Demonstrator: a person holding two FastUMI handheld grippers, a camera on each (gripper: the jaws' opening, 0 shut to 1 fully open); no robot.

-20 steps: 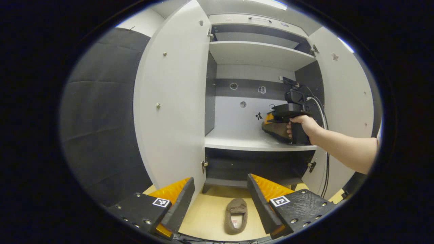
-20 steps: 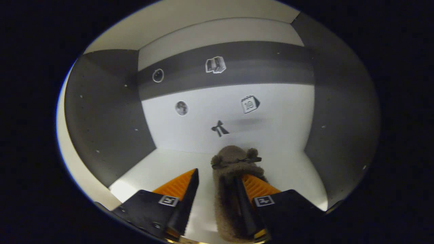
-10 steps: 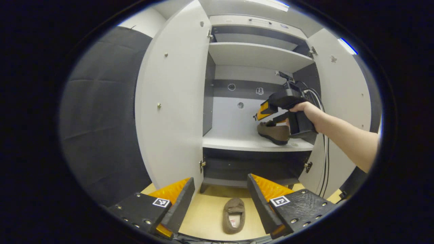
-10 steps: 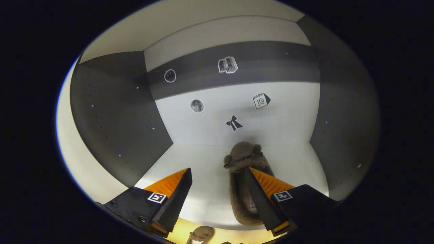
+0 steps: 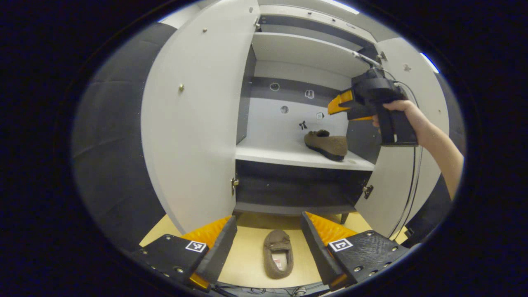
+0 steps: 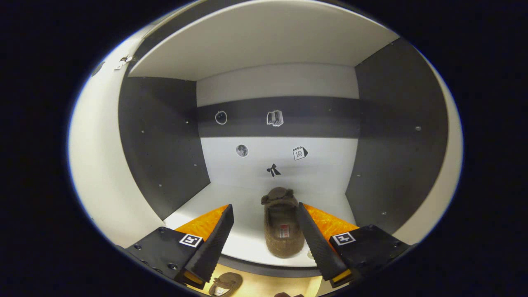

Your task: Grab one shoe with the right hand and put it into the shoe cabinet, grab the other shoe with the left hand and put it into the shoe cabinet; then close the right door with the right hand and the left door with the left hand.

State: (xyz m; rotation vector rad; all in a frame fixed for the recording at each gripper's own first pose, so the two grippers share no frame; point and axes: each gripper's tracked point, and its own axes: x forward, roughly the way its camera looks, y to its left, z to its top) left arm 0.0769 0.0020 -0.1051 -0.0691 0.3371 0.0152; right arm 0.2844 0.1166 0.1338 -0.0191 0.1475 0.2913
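Now that I have drawn the right gripper (image 6: pixel 264 235) back out of the shoe cabinet (image 5: pixel 305 49), its fingers spread and empty, the first shoe (image 5: pixel 326 144) rests near the shelf's right front corner. The second shoe (image 5: pixel 278 259) lies on the floor, seemingly between my left gripper's (image 5: pixel 268 243) parted fingers, so that pickup comes next.

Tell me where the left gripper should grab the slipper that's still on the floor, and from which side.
Take the slipper on the floor by one side wall of its open heel half, coming down from above. It lies sole-down, toe toward the shoe cabinet, so one finger could probably slip inside the opening and the other outside. The left gripper is open above it; the closed toe looks too wide to pinch easily.
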